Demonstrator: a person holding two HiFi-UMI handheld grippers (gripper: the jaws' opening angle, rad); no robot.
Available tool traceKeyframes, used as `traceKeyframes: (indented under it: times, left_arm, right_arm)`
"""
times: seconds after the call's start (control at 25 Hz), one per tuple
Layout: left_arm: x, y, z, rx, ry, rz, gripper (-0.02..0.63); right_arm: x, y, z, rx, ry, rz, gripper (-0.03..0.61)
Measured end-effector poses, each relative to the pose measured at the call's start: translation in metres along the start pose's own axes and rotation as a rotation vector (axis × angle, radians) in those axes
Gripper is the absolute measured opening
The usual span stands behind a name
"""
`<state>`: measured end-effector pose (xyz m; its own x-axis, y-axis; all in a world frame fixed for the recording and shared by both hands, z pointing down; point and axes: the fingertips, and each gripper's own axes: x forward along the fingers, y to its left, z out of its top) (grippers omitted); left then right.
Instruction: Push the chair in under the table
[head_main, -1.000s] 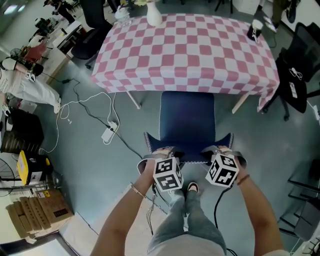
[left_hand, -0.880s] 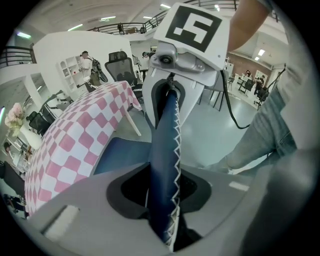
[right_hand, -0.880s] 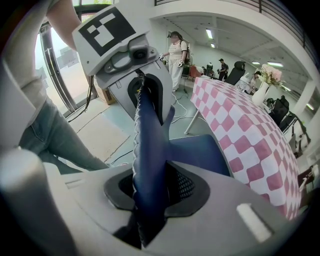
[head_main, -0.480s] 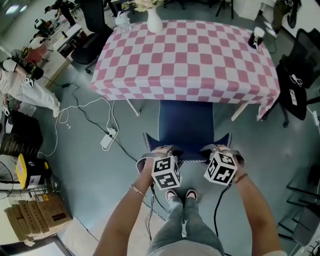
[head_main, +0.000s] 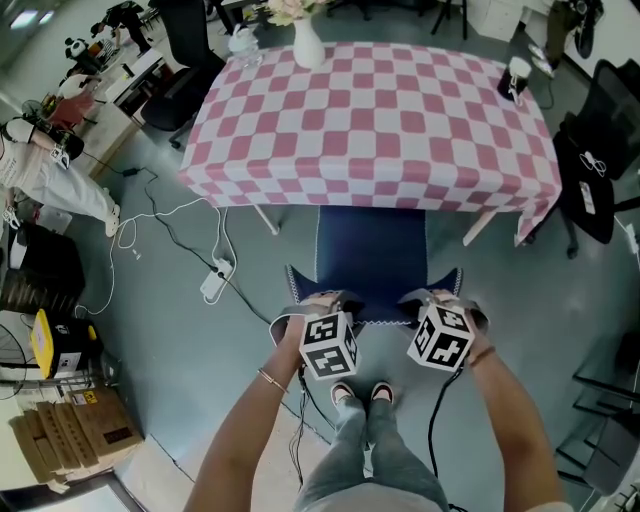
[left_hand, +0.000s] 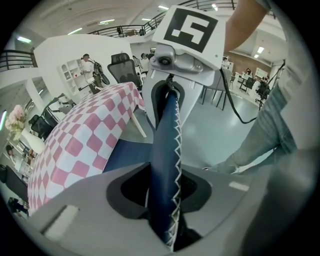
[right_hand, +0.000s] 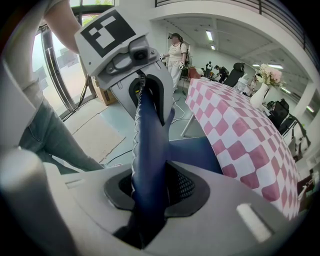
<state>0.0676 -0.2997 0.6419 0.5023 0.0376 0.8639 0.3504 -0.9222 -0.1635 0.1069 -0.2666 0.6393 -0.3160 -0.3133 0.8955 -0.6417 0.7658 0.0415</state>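
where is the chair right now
In the head view the blue chair sits at centre, its seat front tucked under the near edge of the checked table; the left gripper and right gripper clamp its backrest.

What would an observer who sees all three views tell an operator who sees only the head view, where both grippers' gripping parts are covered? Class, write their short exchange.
Operator: The marker cubes block my view. Does the left gripper hold anything?
Observer: Yes. In the left gripper view its fingers press on the chair's blue backrest.
Operator: And the right gripper?
Observer: The right gripper view shows its fingers clamped on the same backrest.
Operator: Which part of it?
Observer: The top edge, which has white zigzag stitching running along it.
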Motion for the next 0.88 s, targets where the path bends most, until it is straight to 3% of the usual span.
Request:
traceKeyframes:
  times: [0.56,0.88]
  left_arm:
    - [0.003,0.021,-0.003,0.000,0.000,0.004,0.094]
    - [0.014,0.053,0.002,0.001,0.005,0.023,0.092]
  right_arm:
    - [0.005,-0.019,0.006,-0.001,-0.006,-0.010,0.103]
    - [0.009,-0.053,0.007,0.026,-0.001,-0.035,0.103]
